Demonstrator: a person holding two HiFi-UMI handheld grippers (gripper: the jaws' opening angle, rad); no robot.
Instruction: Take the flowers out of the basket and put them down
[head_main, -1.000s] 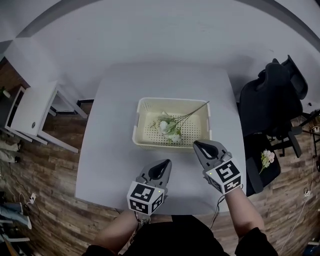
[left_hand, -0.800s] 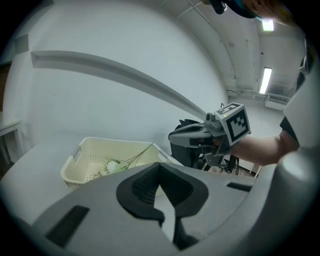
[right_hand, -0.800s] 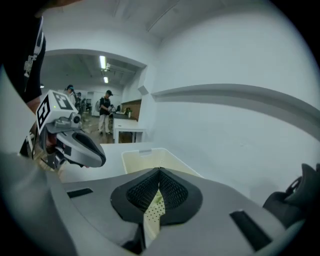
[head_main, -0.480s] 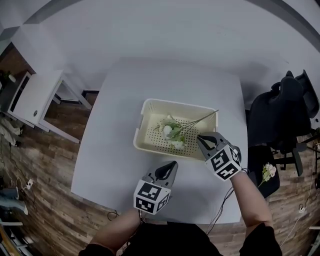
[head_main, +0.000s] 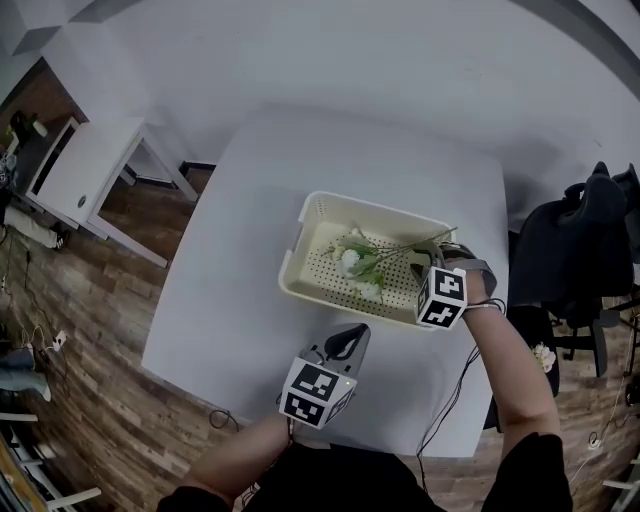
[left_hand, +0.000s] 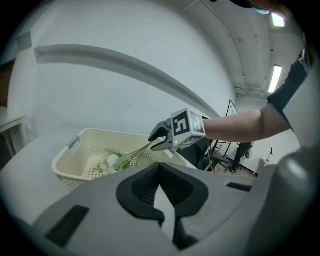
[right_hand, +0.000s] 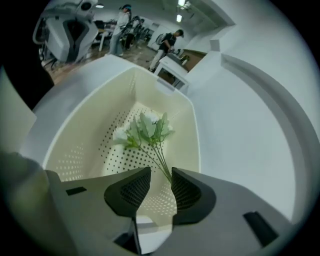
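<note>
While its jaws were opening with the thin stems between them, the right gripper (right_hand: 160, 176) was held over the cream basket (right_hand: 85, 131), where the flowers (right_hand: 146, 129) lay. The left gripper (left_hand: 159, 166) was seen closed and empty above the white table (head_main: 245, 260).

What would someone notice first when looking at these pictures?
A cream basket stands on the white table, with white flowers lying in it. The right gripper is at its right end, jaws opening with the stems between them; the left gripper, shut, is nearer the person.
</note>
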